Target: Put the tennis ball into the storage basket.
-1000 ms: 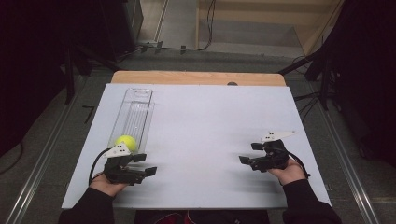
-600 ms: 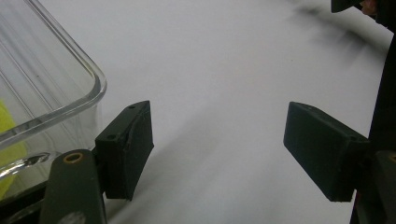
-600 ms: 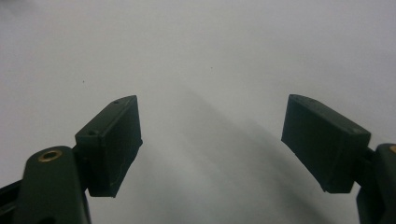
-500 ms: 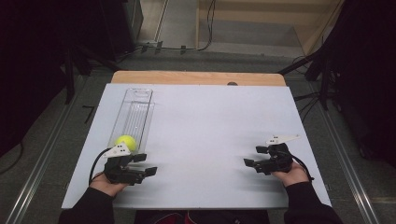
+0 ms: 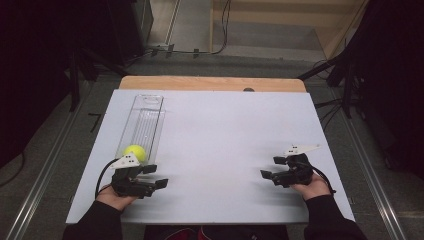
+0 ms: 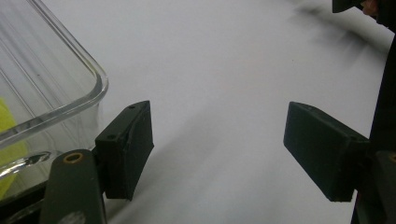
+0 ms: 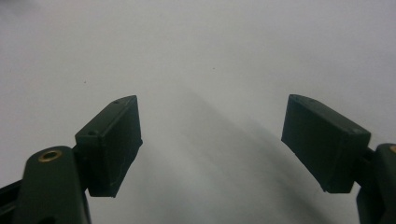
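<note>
A yellow-green ball (image 5: 134,152) lies at the near end of a long clear plastic tray (image 5: 145,114) on the left of the white table (image 5: 225,130). My left gripper (image 5: 156,176) rests on the table just in front of the tray, open, with nothing between its jaws. In the left gripper view the tray's rounded corner (image 6: 88,91) stands beside the left jaw and a sliver of the ball (image 6: 7,140) shows through the plastic. My right gripper (image 5: 269,171) rests near the table's right front, open and empty, over bare white surface (image 7: 210,70).
A wooden strip (image 5: 210,83) runs along the table's far edge. Metal rails (image 5: 45,165) flank the table on the floor, with cables and dark stands behind. The other gripper's tip (image 6: 348,4) shows at the top right of the left gripper view.
The right gripper has drifted slightly right and toward the front edge of the table. The left gripper, the tray and the ball have stayed put.
</note>
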